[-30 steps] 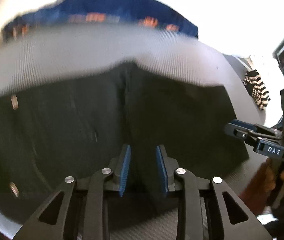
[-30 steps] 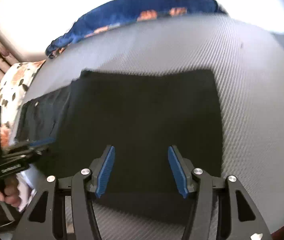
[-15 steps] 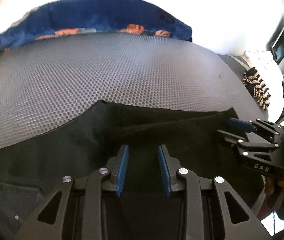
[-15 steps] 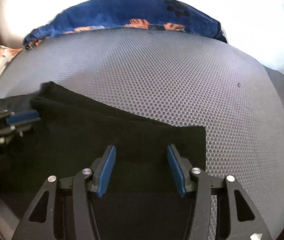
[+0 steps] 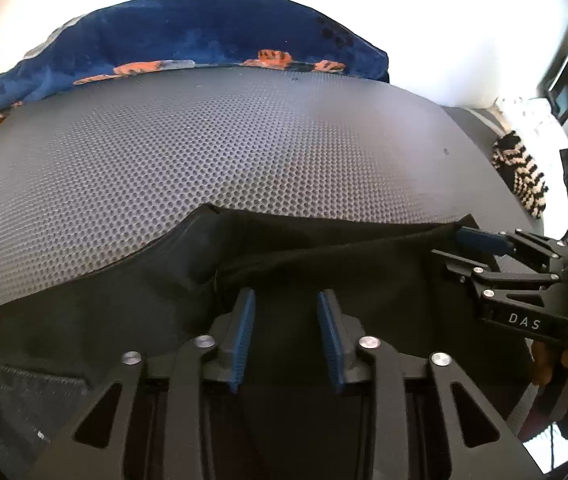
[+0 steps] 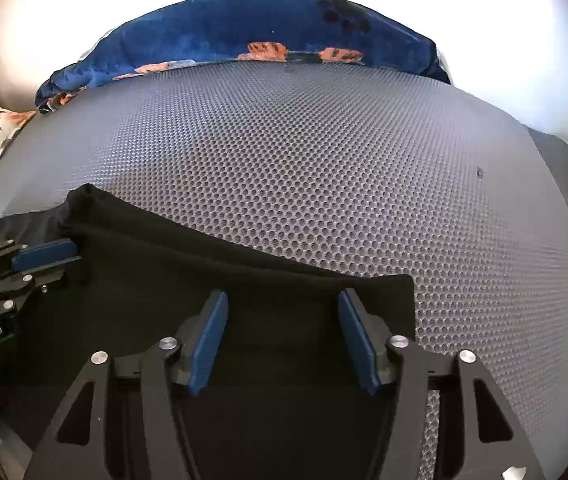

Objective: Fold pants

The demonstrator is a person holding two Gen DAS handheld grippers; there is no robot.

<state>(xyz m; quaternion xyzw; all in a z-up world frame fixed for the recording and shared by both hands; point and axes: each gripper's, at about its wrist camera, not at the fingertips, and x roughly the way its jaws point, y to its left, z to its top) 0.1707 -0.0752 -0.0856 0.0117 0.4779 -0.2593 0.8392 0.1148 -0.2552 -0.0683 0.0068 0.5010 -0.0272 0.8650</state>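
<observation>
Left wrist view looks down on the black pants [image 5: 323,276], which lie on a grey honeycomb-textured mat [image 5: 212,152] with a folded layer doubled over toward the near edge; a denim-like panel with a rivet shows at the lower left. The left hand-held gripper [image 5: 285,334] hovers over the dark cloth with its jaws opening to a moderate gap, and nothing appears pinched between the blue pads. In the right wrist view the right hand-held gripper [image 6: 284,344] stands wider, jaws also opening, over the folded corner of the pants [image 6: 244,292], again with no cloth visibly clamped. The main risk, as I judge it, is that the freshly laid fold is uneven: its upper edge runs slanted and a ridge bunches just ahead of the left pads, so the layer could slip or spring back as the grip lets go. A pad might also snag loose fabric on the way out and drag the fold askew. Black on black hides the layer edges, so a later grasp could catch only one layer. A blue blanket [image 6: 244,36] lies well apart.
</observation>
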